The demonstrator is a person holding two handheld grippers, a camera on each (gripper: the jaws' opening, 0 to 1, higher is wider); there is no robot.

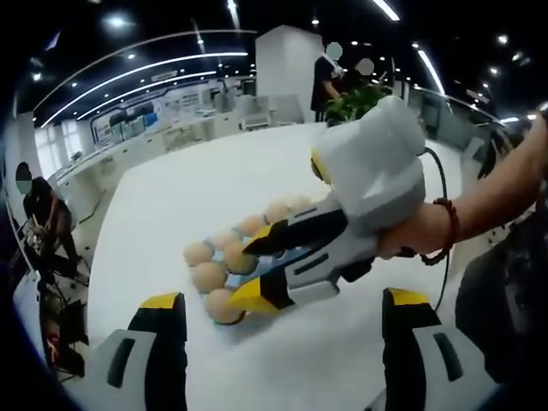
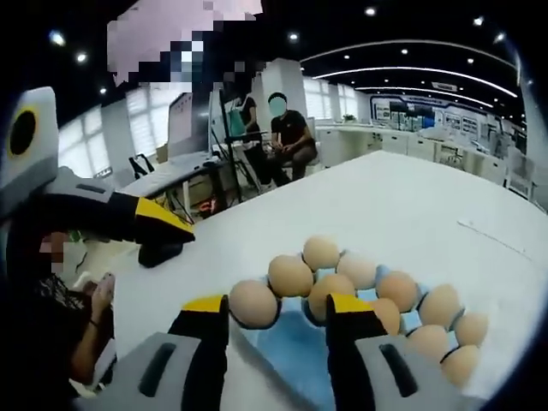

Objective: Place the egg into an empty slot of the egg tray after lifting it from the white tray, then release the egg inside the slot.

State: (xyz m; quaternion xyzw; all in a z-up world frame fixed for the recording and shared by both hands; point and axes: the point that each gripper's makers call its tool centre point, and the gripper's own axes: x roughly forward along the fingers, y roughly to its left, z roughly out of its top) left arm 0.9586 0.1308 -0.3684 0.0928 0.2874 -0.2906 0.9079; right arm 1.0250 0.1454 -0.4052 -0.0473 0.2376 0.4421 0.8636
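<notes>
My right gripper (image 2: 276, 318) is down low over the egg tray (image 2: 295, 347), jaws spread, yellow tips standing apart with bare blue tray between them and nothing pinched. The left jaw tip sits just beside one egg (image 2: 253, 303) at the tray's near corner; the right tip is up against another egg behind it. Whether either tip actually touches shell, I can't tell. More eggs run off to the right in rows across the blue tray, which rests on the white table (image 2: 411, 205).

From the left gripper view I see that same right gripper (image 1: 254, 270) from the side, my hand (image 1: 411, 240) wrapped round its white body, a red bead bracelet (image 1: 447, 231) at the wrist, its two yellow-and-black jaws parted over the near end of the egg tray (image 1: 257, 318).

My left gripper (image 1: 282, 312) hangs back above bare table (image 1: 197, 188), jaws wide, holding nothing. In the right gripper view it comes in from the left (image 2: 167, 235), well apart from the tray.

Beyond the table: a green plant (image 1: 355, 101), desks, and people standing and sitting in the background.
</notes>
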